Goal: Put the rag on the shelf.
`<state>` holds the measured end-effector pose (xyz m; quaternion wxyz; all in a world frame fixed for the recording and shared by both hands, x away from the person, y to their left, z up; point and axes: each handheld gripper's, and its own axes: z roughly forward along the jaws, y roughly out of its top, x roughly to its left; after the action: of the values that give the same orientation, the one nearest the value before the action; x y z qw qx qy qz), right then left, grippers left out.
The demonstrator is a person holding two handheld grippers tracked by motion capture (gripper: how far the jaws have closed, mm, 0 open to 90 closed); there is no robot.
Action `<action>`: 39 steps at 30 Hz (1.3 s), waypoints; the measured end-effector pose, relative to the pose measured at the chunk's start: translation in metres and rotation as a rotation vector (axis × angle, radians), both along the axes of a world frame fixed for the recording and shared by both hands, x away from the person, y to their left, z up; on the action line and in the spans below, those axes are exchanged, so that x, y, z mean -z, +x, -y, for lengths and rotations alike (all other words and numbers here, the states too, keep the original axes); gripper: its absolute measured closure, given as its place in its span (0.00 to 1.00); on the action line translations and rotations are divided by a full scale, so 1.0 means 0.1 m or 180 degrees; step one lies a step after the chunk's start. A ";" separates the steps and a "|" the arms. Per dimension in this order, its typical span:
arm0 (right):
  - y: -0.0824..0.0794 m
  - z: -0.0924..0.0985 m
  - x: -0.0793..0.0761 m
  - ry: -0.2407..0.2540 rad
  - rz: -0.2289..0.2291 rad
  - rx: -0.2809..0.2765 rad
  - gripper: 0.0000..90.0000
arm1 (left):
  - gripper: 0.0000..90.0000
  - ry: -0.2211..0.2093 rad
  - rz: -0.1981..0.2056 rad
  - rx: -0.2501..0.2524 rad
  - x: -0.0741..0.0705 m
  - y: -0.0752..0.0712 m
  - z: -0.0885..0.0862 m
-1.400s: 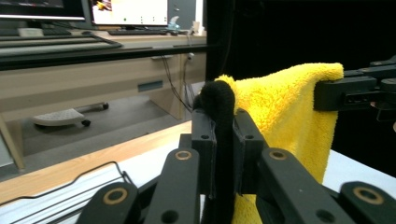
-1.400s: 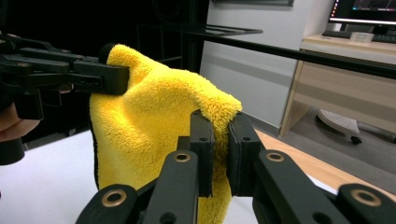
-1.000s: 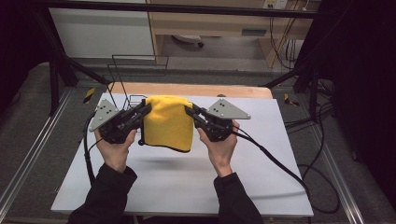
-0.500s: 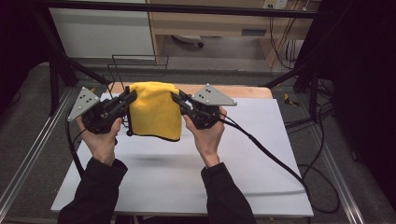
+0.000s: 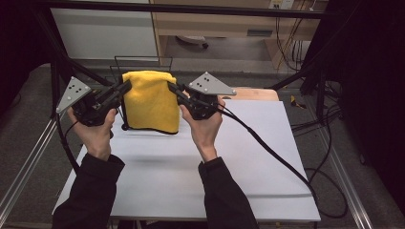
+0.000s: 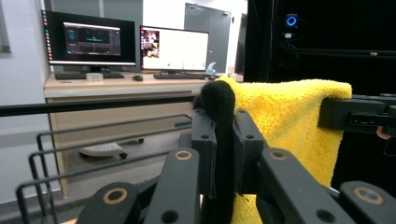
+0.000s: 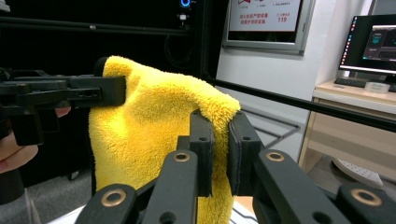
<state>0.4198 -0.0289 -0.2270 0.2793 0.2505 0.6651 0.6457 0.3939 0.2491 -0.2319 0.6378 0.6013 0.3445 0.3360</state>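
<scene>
One yellow towel, one wire rack — two tongs, two monitors.

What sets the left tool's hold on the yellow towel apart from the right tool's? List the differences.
The left tool pinches the yellow towel at its upper left corner; the right tool pinches the upper right corner. In the left gripper view a dark edge of the towel sticks up between the jaws; in the right gripper view yellow pile drapes over the jaws. Both are shut on the towel, holding it hanging above the white table.

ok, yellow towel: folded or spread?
Folded: the yellow towel hangs doubled, top corners pinched by left gripper and right gripper.
</scene>
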 end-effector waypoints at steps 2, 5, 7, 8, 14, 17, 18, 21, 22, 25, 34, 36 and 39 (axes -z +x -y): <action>0.02 -0.02 -0.04 0.0019 0.0011 -0.0002 0.92 | 0.91 0.0001 0.0016 -0.0019 -0.04 0.01 -0.02; 0.05 -0.06 -0.10 0.0040 0.0044 -0.0003 0.92 | 0.91 -0.0020 0.0053 -0.0033 -0.11 0.02 -0.05; 0.06 -0.09 -0.14 0.0042 0.0067 -0.0004 0.92 | 0.91 -0.0015 0.0070 -0.0047 -0.15 0.04 -0.07; 0.07 -0.10 -0.16 0.0042 0.0074 -0.0001 0.92 | 0.91 -0.0018 0.0075 -0.0057 -0.17 0.04 -0.08; 0.12 -0.17 -0.30 0.0040 0.0128 0.0013 0.92 | 0.91 -0.0083 0.0104 -0.0068 -0.30 0.10 -0.14; 0.16 -0.20 -0.37 0.0055 0.0150 0.0029 0.92 | 0.91 -0.0087 0.0128 -0.0085 -0.37 0.12 -0.16; 0.18 -0.21 -0.39 0.0055 0.0156 0.0032 0.92 | 0.91 -0.0090 0.0138 -0.0093 -0.39 0.13 -0.17; 0.22 -0.24 -0.46 0.0079 0.0170 0.0047 0.92 | 0.91 -0.0099 0.0152 -0.0099 -0.45 0.15 -0.18; 0.23 -0.25 -0.48 0.0089 0.0176 0.0049 0.92 | 0.91 -0.0099 0.0158 -0.0106 -0.48 0.16 -0.18; 0.27 -0.27 -0.53 0.0103 0.0189 0.0056 0.92 | 0.91 -0.0137 0.0167 -0.0106 -0.53 0.19 -0.21; 0.35 -0.38 -0.72 0.0090 0.0268 0.0045 0.92 | 0.91 -0.0159 0.0216 -0.0171 -0.70 0.26 -0.30; 0.37 -0.41 -0.76 0.0086 0.0289 0.0056 0.92 | 0.91 -0.0150 0.0234 -0.0194 -0.74 0.28 -0.31; 0.42 -0.45 -0.81 0.0073 0.0289 0.0072 0.92 | 0.91 -0.0160 0.0229 -0.0213 -0.78 0.32 -0.33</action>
<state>0.4615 0.0162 -0.1458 0.3136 0.2316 0.6414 0.6607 0.4262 0.2823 -0.1537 0.6532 0.5607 0.3496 0.3698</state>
